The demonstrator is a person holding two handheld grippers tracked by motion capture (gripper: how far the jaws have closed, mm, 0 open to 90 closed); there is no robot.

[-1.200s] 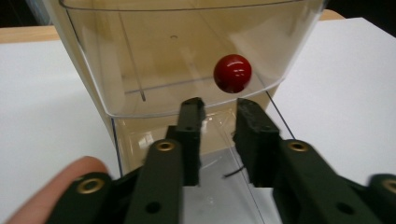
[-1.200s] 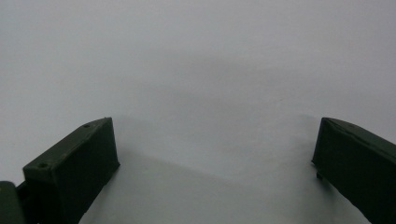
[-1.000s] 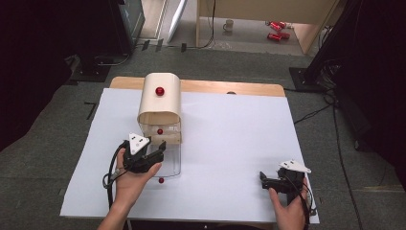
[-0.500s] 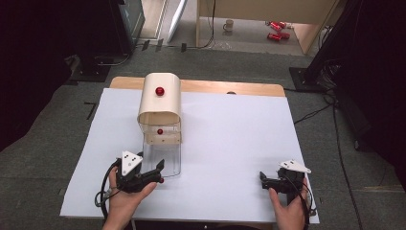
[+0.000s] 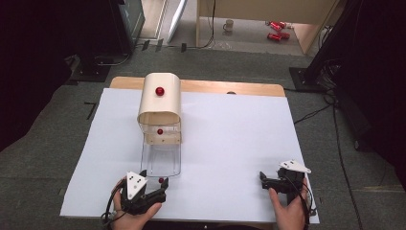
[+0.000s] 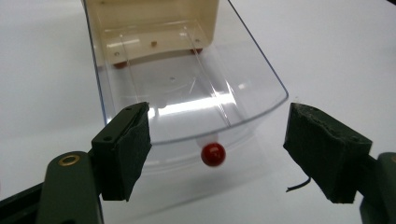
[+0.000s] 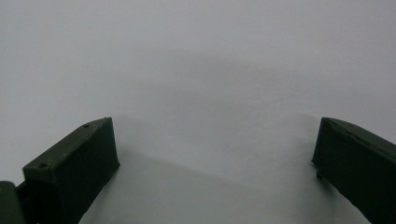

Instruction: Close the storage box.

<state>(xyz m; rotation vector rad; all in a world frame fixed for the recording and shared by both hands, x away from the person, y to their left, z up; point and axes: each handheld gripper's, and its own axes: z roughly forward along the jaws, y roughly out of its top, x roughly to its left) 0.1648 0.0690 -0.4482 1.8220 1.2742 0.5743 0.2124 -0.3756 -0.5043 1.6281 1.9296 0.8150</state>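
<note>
A cream box [image 5: 160, 98] with a rounded top carries a red knob [image 5: 159, 91]. A clear plastic drawer [image 5: 161, 155] stands pulled out of its front toward me. The drawer's small red knob [image 5: 161, 180] is at its near end. My left gripper [image 5: 154, 184] is open just in front of that knob. In the left gripper view the red knob [image 6: 213, 154] sits between the spread jaws of the left gripper [image 6: 217, 135], untouched, with the empty drawer [image 6: 187, 88] behind it. My right gripper [image 5: 265, 181] rests open near the front right, and the right gripper [image 7: 215, 144] holds nothing.
A white sheet [image 5: 239, 143] covers the wooden table [image 5: 215, 87]. Another red knob [image 5: 160, 131] shows at the box's front opening. Dark floor, cables and stands surround the table.
My left gripper has drawn back from the drawer's left side toward the near edge and now faces the drawer's knob. The drawer and the right gripper have stayed put.
</note>
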